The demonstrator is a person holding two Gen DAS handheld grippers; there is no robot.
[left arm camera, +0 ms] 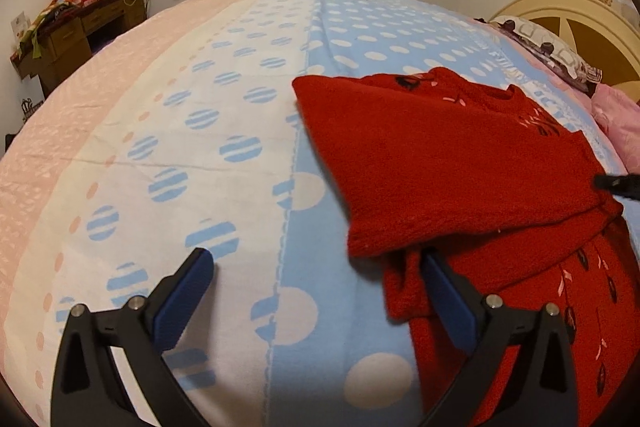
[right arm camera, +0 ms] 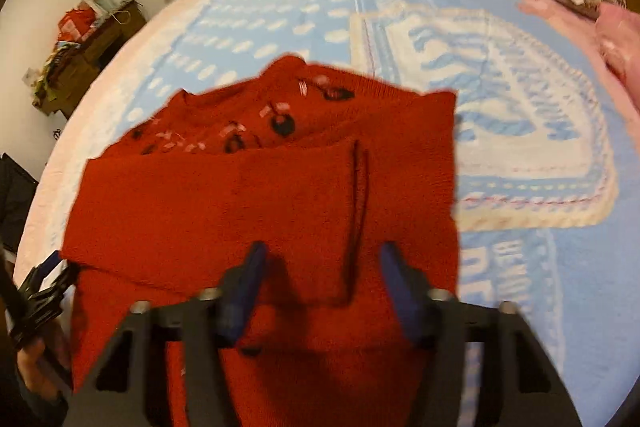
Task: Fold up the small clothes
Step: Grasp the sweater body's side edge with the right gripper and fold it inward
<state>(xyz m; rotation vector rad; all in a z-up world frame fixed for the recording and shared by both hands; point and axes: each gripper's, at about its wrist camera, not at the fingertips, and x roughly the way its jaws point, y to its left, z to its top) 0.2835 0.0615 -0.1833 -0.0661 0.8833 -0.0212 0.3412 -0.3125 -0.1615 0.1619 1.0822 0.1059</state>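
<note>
Sweater (left arm camera: 452,163) in red knit lies on the bed (left arm camera: 248,99), towards the right side of the patterned cover, its neck at the far end and its hem at the near end — so the long axis runs near to far. A sleeve or side panel is already laid across the chest, giving a folded band across the middle.

The left hand-held gripper (left arm camera: 316,291) stands with its jaws wide apart and nothing between them: the right finger (left arm camera: 448,299) sits at the sweater's near-left edge, the left one over bare cover. The garment lies just to the right of and beyond it.

The right hand-held gripper (right arm camera: 320,283) is straight above the lower body of the sweater, jaws partly apart, a dark crease of knit running between them. This view is blurred, and I cannot tell whether the pads press the cloth.

Judged from this, the right one is nearer the fold, the left nearer the left edge.
</note>
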